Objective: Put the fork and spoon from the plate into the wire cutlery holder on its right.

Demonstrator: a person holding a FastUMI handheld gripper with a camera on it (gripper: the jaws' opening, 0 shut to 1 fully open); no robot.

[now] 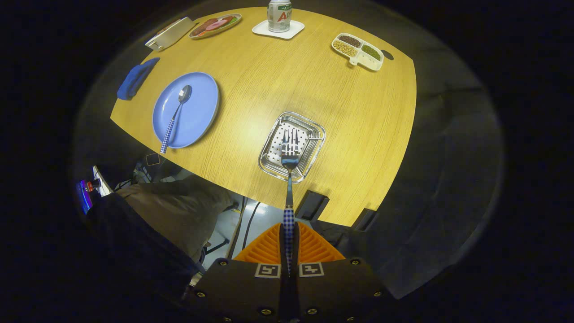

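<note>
Gripper (pixel 289 244) fingers clamped on the fork (pixel 289 179) handle — tines hang over the wire cutlery holder (pixel 314 130) — while the spoon (pixel 176 116) lies on the blue plate (pixel 202 103) to the holder's left.

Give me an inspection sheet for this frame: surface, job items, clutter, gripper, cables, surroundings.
Surface: wooden table, lit in the middle.
Job items: fork held by its handle, tines over the wire holder; spoon lies on the blue plate, left of the holder.
Clutter: blue cloth, can on a coaster, divided dish of beans, patterned plate, flat box.
Gripper: gripper shut on the fork handle.
Cables: dark cables on the floor below the table edge.
Surroundings: dark booth; person's leg beside the table.
</note>
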